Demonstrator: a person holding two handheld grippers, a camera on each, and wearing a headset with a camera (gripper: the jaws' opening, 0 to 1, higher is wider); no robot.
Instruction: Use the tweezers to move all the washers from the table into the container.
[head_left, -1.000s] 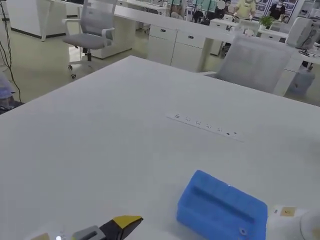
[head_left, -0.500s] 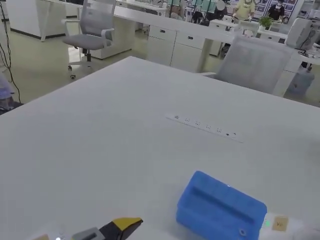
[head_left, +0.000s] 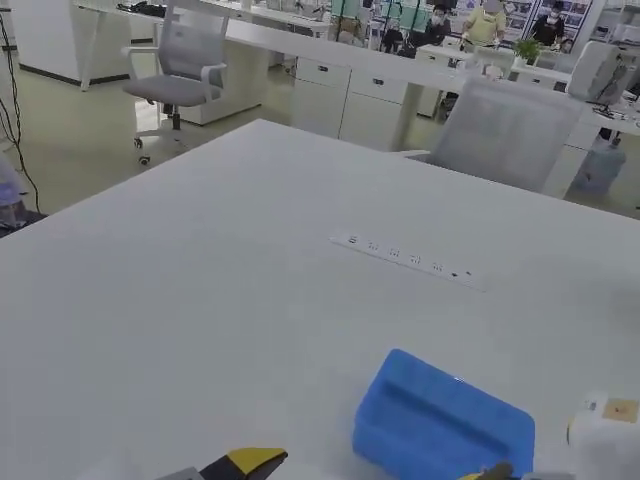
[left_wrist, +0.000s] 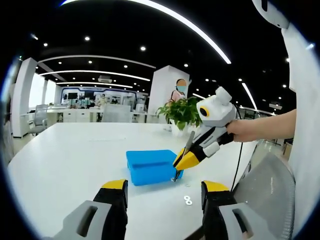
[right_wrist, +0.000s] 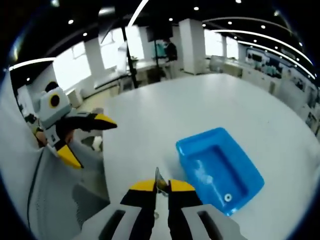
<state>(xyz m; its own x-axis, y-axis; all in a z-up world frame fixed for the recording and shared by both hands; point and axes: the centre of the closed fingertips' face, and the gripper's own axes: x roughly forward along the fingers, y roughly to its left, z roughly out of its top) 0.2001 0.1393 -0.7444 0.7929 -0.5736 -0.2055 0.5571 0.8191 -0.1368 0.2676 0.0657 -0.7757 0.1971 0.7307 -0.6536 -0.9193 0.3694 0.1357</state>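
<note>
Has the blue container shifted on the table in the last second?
No. The container sits just as far from the power strip as before; the whole head view slid down slightly.

In the head view, the bottom edge cuts off most of the left gripper (head_left: 248, 463), the right gripper (head_left: 494, 470) and the near side of the blue container (head_left: 440, 420). In the left gripper view, the tip of the tweezers (left_wrist: 189, 144) is too small to tell if it holds a washer.
</note>
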